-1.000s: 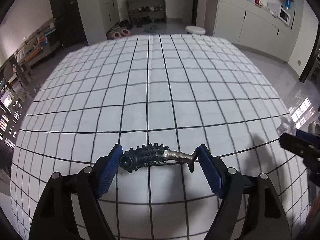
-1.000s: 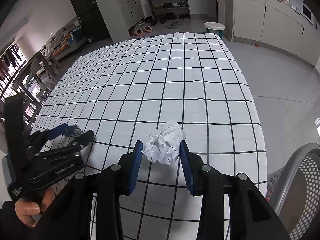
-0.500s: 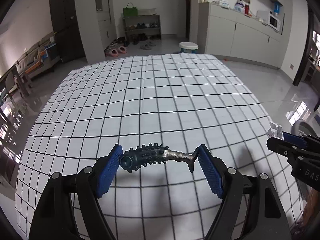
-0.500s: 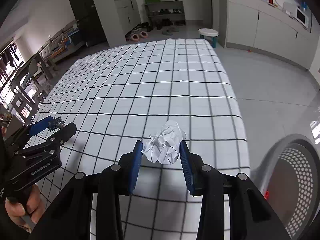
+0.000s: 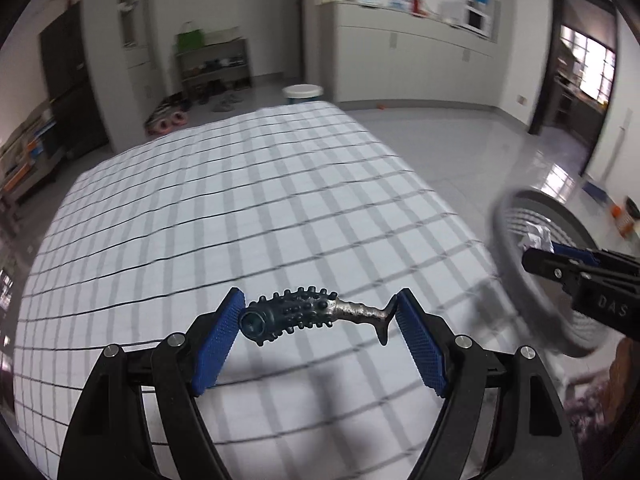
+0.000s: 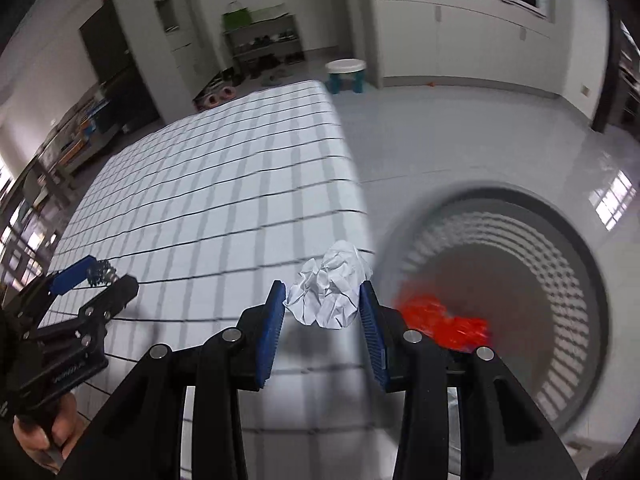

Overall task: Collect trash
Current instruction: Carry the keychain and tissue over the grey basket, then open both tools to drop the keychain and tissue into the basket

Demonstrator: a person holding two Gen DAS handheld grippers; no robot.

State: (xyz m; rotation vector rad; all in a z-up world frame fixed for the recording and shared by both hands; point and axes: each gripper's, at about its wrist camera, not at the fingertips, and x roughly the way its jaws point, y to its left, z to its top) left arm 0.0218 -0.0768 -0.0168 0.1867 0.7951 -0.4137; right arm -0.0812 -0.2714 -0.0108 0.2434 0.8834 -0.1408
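My left gripper (image 5: 318,318) is shut on a dark studded rubber fish toy (image 5: 308,314), held lengthwise between the blue pads above the checked tablecloth (image 5: 240,208). A crumpled white paper ball (image 6: 326,298) sits clamped in my right gripper (image 6: 323,306), right at the table's right edge beside the grey perforated bin (image 6: 532,280). Something red (image 6: 444,318) lies inside the bin. The left wrist view shows the right gripper (image 5: 560,258) with the paper ball (image 5: 536,236) over the bin (image 5: 520,272). The left gripper (image 6: 94,276) with the toy shows at the left of the right wrist view.
The bin stands on the grey floor right of the table. A small white stool (image 6: 346,76), a shoe rack (image 6: 262,50) and white cabinets (image 6: 460,40) stand at the back. A hand (image 6: 44,436) holds the left gripper's handle.
Both grippers have swung right with their loads, so the table has slid left in both views. The bin has come fully into the right wrist view and its red contents now show.
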